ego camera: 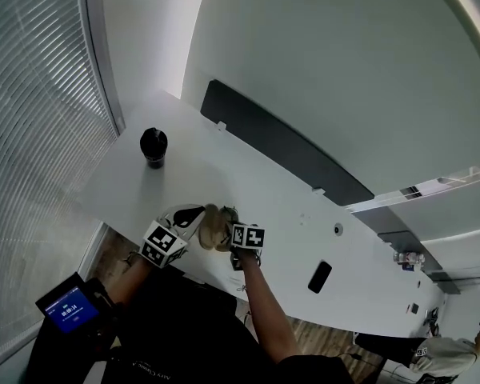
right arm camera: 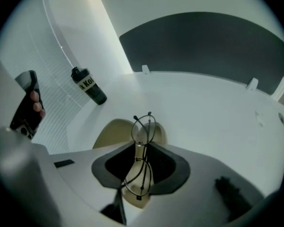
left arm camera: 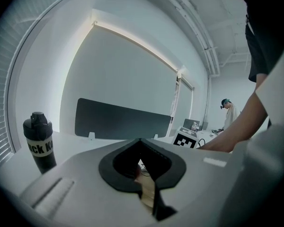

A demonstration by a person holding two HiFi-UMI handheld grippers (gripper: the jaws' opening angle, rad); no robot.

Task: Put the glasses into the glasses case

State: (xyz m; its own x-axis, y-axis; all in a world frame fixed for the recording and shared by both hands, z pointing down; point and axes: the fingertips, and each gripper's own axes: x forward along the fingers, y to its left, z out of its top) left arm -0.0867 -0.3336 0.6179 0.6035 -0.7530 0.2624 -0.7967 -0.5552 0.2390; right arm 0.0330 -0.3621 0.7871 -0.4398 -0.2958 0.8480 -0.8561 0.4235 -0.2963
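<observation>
Left gripper, at the near edge of the white table, jaws closed on the rim of the beige glasses case. Black bottle upright, well behind it. Right gripper, angled steeply down, jaws narrowly apart and pinching the folded wire-framed glasses over the case's open mouth. Dark phone flat on the table, farther right.

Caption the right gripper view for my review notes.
Right gripper holds wire glasses just before the beige case; black bottle stands behind.
</observation>
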